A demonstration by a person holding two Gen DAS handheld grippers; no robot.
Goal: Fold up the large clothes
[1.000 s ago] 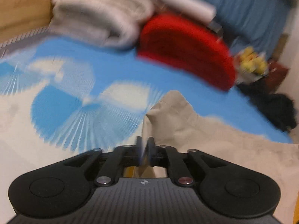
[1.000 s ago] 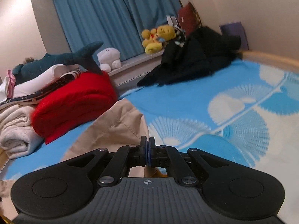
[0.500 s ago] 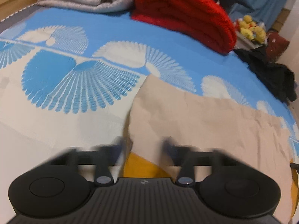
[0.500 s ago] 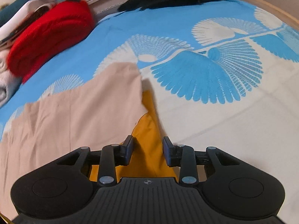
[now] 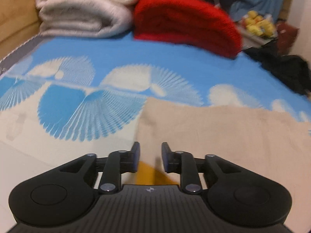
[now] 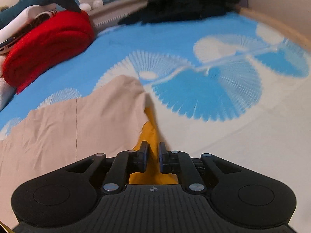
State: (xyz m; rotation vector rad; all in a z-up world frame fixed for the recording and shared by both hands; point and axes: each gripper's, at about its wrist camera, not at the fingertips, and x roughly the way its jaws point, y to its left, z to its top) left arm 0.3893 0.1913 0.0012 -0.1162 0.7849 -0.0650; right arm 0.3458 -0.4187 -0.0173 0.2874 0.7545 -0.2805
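Observation:
A beige garment (image 5: 223, 136) lies spread flat on the blue and white bedspread (image 5: 81, 104), with an orange layer (image 6: 150, 134) showing under its edge. My left gripper (image 5: 150, 156) hovers over the garment's left corner. Its jaws are opening, and the pads stand apart with beige cloth and a bit of orange (image 5: 147, 174) below them. In the right wrist view the beige garment (image 6: 77, 128) reaches left, and my right gripper (image 6: 153, 155) sits at its right edge. Its jaws are closing with the orange fabric between them, and a narrow gap still shows.
A folded red blanket (image 5: 186, 21) and a folded white blanket (image 5: 83, 13) sit at the bed's far end. A pile of black clothes (image 6: 184, 2) lies by the far right corner. Plush toys (image 5: 258, 23) line the ledge. A wooden bed frame (image 6: 281, 27) borders the right side.
A second ago both grippers were shut on the raised beige garment. It now lies flat, both grippers have let go, and the right jaws have since narrowed over the orange fabric.

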